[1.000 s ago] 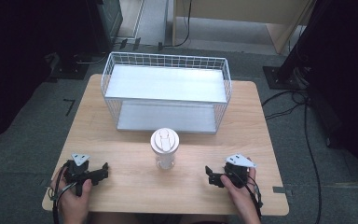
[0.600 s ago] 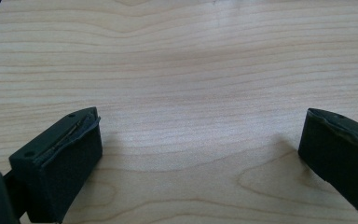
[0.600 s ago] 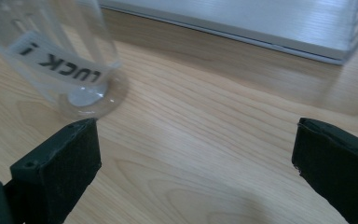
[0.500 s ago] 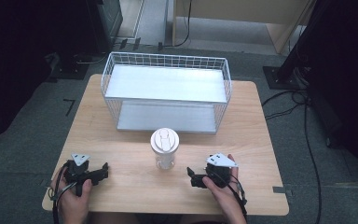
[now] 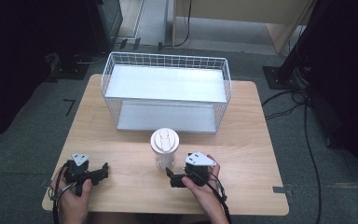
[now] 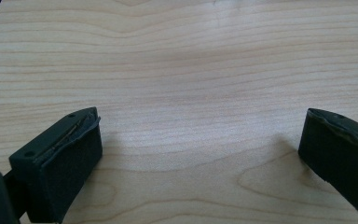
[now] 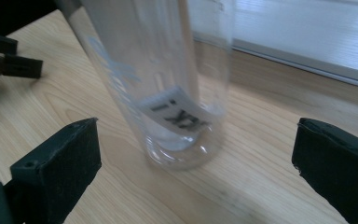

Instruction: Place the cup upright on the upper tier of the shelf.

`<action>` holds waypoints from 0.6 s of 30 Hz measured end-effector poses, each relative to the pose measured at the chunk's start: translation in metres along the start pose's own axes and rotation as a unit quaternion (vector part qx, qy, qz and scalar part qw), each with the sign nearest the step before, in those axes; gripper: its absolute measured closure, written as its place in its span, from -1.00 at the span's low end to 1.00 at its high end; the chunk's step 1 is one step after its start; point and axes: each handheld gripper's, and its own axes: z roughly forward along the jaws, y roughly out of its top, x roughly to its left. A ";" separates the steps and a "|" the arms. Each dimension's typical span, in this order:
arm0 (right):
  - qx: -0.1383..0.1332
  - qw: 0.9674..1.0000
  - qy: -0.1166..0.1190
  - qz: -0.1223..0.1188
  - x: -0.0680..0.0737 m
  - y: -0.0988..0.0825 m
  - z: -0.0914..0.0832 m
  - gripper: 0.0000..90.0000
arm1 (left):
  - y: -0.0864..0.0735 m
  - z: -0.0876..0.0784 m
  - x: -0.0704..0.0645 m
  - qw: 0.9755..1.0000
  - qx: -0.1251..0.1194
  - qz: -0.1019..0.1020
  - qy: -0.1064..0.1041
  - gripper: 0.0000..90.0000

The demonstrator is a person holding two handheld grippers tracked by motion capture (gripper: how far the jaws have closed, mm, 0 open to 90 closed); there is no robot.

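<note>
Two claws sit low on the wooden surface (image 5: 242, 121). A clear plastic cup (image 5: 164, 148) with a white lid stands near the middle of the surface, just in front of a white wire basket (image 5: 165, 93). In the right gripper view the cup (image 7: 168, 93) carries faint pale blue print and a white sticker with dark characters, too blurred to read. The right claw (image 5: 173, 177), jaws spread wide, points at the cup's base without touching it. The left claw (image 5: 101, 171), equally wide open, holds nothing, only bare wood between its jaws
</note>
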 end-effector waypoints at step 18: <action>-0.060 0.998 0.006 0.014 0.025 0.015 0.021 -0.98 | 0.000 0.000 0.000 1.000 0.000 0.000 0.000 -1.00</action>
